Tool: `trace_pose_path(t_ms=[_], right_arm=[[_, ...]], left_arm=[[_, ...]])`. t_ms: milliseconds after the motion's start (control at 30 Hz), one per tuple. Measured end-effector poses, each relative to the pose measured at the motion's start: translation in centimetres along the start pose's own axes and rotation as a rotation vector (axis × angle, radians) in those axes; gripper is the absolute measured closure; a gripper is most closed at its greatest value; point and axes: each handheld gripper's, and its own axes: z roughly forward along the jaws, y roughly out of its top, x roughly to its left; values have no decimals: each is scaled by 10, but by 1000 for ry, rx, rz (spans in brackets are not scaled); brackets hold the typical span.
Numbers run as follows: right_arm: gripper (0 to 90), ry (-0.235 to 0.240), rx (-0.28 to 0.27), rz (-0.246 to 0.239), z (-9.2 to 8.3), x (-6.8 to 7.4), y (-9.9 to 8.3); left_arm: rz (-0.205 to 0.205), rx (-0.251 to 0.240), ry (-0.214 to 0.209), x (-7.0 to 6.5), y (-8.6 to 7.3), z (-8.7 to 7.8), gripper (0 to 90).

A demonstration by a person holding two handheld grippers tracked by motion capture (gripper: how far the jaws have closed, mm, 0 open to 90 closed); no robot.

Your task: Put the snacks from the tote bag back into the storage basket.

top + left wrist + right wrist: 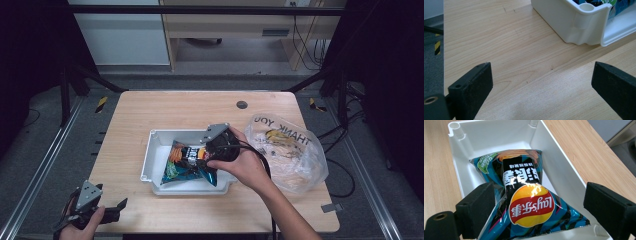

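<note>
Right tongs [536,207]: jaws spread wide, poised over the chip bag [524,202] lying in the white tray [559,167]; the left jaw is at the bag's edge, with no pinch. Left tongs [541,87]: jaws spread, empty, above bare bench [511,50], the tray ahead. Right of the right tongs lies a plastic bag [295,150]. Beyond the bench: grey floor, wooden desk.

One wooden table [150,110] is standing in the room, bearing one white tray [150,160]. One bag of crisps [190,165] is lying in that tray. One clear plastic bag [292,150] is sitting beside it. Two grippers are showing, the left gripper [112,210] and the right gripper [202,155].
</note>
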Motion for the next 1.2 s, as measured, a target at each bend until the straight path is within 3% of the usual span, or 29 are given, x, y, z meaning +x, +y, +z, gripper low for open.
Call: trace_pose_path(t_ms=[267,433,1200], right_arm=[[99,-9,-12,11,-9,-1,-3],[90,-62,-46,48,-18,-5,-5],[77,-96,-72,146,-40,-8,-21]], left_arm=[[0,2,-1,0,0,0,31],[1,4,-2,1,0,0,31],[1,10,0,0,-1,0,31]])
